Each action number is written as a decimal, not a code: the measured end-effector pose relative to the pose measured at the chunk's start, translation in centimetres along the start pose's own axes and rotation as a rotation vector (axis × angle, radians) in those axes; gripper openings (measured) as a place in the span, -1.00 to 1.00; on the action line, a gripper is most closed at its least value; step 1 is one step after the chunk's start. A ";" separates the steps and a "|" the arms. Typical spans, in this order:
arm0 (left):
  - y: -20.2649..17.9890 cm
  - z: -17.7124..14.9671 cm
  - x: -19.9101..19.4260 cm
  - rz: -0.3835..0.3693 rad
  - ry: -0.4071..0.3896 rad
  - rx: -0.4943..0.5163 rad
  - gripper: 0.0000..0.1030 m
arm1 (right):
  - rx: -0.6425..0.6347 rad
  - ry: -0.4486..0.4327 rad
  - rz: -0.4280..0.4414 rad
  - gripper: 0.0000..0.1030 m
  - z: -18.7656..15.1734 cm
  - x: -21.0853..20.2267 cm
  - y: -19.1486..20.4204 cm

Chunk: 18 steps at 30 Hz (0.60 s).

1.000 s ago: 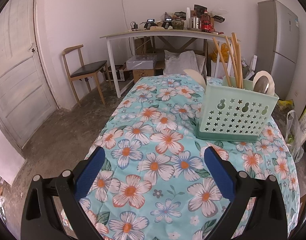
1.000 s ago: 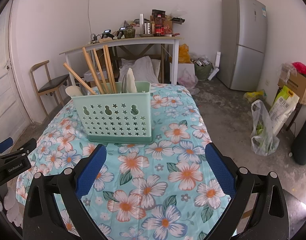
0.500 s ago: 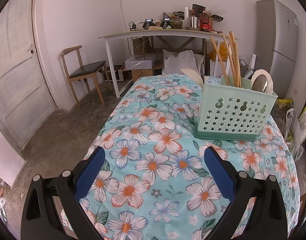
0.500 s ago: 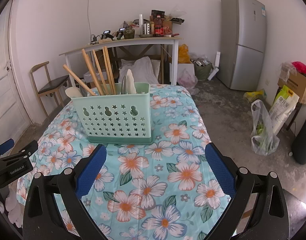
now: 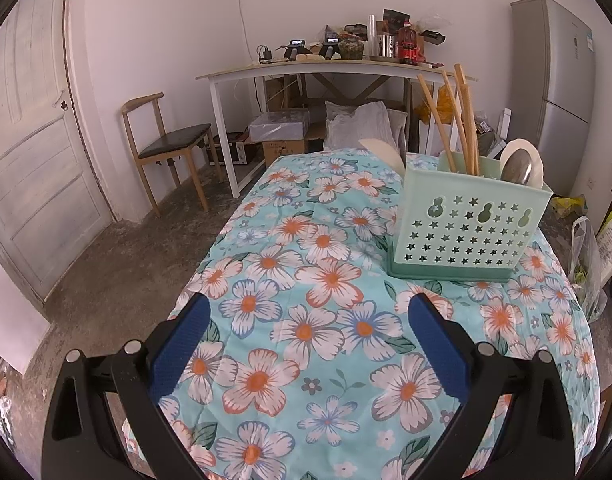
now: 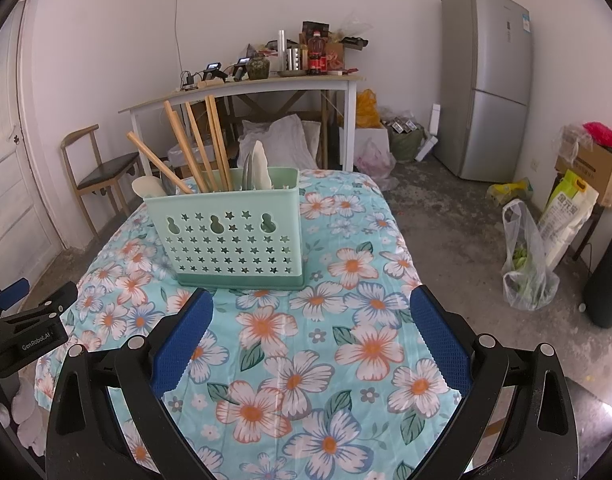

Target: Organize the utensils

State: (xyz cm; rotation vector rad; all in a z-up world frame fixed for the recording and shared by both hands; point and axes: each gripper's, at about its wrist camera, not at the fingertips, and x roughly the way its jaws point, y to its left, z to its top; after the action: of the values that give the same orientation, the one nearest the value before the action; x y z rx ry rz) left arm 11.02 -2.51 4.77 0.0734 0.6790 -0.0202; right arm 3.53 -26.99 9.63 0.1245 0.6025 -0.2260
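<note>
Flowered tablecloth [image 5: 306,280] under green utensil basket [image 6: 230,236] holding chopsticks [image 6: 198,144], spoons [image 5: 520,166]; left gripper [image 5: 308,344], right gripper [image 6: 312,338] wide open, empty.

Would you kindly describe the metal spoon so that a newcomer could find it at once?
On the floral tablecloth stands a mint green caddy with star cutouts. Wooden chopsticks fill one end; at the other, the metal spoon stands bowl up against a white spoon, the only shiny grey utensil.
</note>
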 end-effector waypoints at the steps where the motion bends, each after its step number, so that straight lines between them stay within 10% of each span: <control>1: 0.0 0.0 0.0 -0.001 0.001 0.001 0.89 | 0.000 0.001 0.000 0.84 0.0 0.0 0.0; 18: -0.1 -0.1 -0.1 0.000 0.000 0.002 0.89 | 0.002 0.000 0.001 0.84 0.1 -0.2 0.0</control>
State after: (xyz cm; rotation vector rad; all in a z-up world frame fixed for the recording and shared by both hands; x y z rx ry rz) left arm 10.85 -2.57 4.76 0.0750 0.6795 -0.0209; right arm 3.41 -27.00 9.81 0.1271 0.6026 -0.2256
